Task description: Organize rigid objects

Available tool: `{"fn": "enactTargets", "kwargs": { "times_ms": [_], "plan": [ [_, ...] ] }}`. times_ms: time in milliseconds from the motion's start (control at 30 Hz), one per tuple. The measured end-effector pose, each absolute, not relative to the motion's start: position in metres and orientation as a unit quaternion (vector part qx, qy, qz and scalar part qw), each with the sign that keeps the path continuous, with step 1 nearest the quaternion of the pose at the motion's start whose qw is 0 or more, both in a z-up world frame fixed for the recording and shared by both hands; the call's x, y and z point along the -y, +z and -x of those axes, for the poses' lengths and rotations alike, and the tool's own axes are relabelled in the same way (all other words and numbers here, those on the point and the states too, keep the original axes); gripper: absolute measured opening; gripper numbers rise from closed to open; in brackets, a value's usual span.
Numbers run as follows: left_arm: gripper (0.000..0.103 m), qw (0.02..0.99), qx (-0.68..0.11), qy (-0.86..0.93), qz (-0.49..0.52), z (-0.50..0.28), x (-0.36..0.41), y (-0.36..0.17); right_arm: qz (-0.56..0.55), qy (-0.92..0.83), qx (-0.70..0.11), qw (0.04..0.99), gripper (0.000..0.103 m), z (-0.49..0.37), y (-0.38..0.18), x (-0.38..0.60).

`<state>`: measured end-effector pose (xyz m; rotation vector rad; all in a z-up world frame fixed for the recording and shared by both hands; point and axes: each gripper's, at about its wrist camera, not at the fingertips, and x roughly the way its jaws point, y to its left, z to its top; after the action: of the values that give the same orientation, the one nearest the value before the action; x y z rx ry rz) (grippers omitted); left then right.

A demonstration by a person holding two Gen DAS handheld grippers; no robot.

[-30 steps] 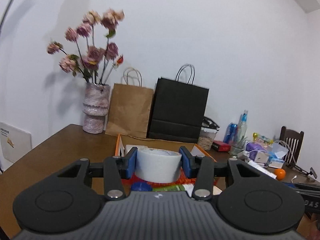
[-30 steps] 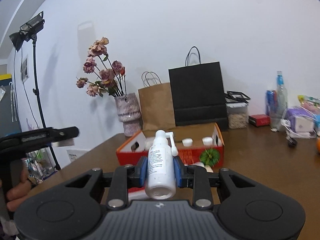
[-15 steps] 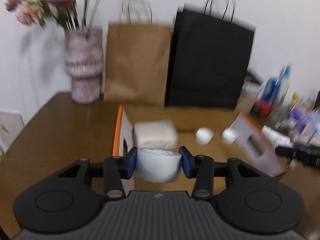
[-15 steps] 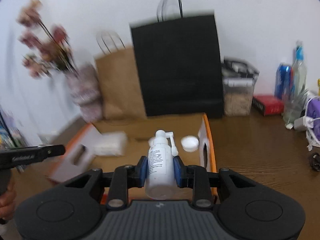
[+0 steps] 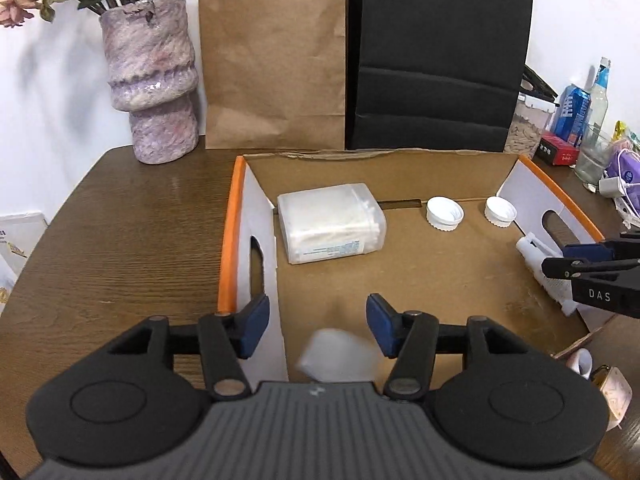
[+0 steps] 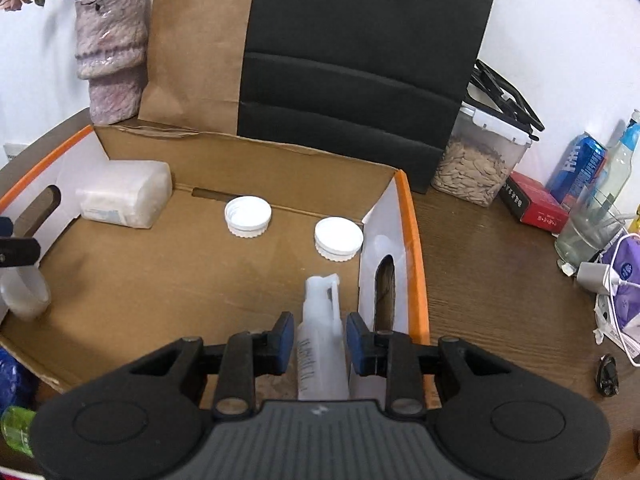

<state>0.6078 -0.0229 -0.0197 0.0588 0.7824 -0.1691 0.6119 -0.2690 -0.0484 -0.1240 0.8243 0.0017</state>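
An open cardboard box (image 5: 400, 280) with orange-edged white walls sits on the brown table. My left gripper (image 5: 318, 322) is open over its near left corner; a white tape roll (image 5: 336, 356) is blurred just below the jaws, free of them. It also shows in the right wrist view (image 6: 24, 292) on the box floor. My right gripper (image 6: 316, 340) stands open at the box's right wall, its pads a little apart from a white spray bottle (image 6: 320, 344) lying between them. The bottle also shows in the left wrist view (image 5: 540, 260).
Inside the box lie a clear cotton-swab case (image 5: 330, 222) and two white caps (image 5: 445, 213) (image 5: 500, 211). Behind stand a purple vase (image 5: 152, 76), a brown paper bag (image 5: 276, 56) and a black bag (image 5: 436, 56). Bottles, a can and clutter (image 6: 592, 184) fill the table's right side.
Both grippers tipped down into the box and opened. The left one let go of the tape roll, which is dropping. The right one released the spray bottle.
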Motion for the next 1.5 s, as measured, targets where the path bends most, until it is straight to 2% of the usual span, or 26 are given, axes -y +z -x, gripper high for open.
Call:
{"fn": "enactTargets", "kwargs": {
  "times_ms": [133,267,333,433,500,633,700,767,900,1067,1267,1500],
  "plan": [
    [0.058,0.923,-0.375,-0.076,-0.028,-0.597,0.019,0.003,0.04,0.006,-0.389,0.921,0.028,-0.599,-0.023,0.277],
    [0.067,0.931,-0.358,-0.072,-0.022,-0.577,0.013,0.035,0.006,0.022,-0.367,0.93,0.038,-0.576,0.01,0.286],
    [0.068,0.936,-0.344,-0.071,-0.019,-0.562,0.011,0.051,-0.011,0.031,-0.346,0.938,0.038,-0.558,0.026,0.288],
    [0.075,0.951,-0.301,-0.077,-0.002,-0.527,0.009,0.074,-0.034,0.052,-0.303,0.951,0.043,-0.522,0.049,0.29],
    [0.075,0.962,-0.262,-0.08,-0.002,-0.497,0.01,0.086,-0.041,0.063,-0.266,0.961,0.054,-0.495,0.059,0.29],
    [0.079,0.981,-0.172,-0.09,-0.012,-0.432,0.017,0.1,-0.019,0.084,-0.172,0.981,0.055,-0.43,0.071,0.283],
    [0.082,0.985,-0.136,-0.102,-0.01,-0.399,0.019,0.104,-0.01,0.093,-0.138,0.986,0.059,-0.4,0.074,0.277],
    [0.084,0.987,-0.112,-0.111,-0.001,-0.369,0.021,0.105,0.004,0.101,-0.108,0.989,0.065,-0.373,0.074,0.274],
    [0.084,0.99,-0.067,-0.122,0.012,-0.314,0.021,0.102,0.031,0.108,-0.058,0.992,0.067,-0.319,0.07,0.264],
    [0.086,0.992,-0.042,-0.114,0.024,-0.26,0.016,0.092,0.027,0.11,-0.043,0.993,0.072,-0.267,0.059,0.258],
    [0.087,0.996,-0.026,-0.09,0.004,-0.195,0.012,0.072,0.028,0.097,-0.053,0.993,0.073,-0.214,0.039,0.257],
    [0.093,0.995,-0.067,-0.072,0.004,-0.13,-0.004,0.042,0.009,0.089,-0.087,0.992,0.079,-0.138,0.014,0.258]
  ]
}}
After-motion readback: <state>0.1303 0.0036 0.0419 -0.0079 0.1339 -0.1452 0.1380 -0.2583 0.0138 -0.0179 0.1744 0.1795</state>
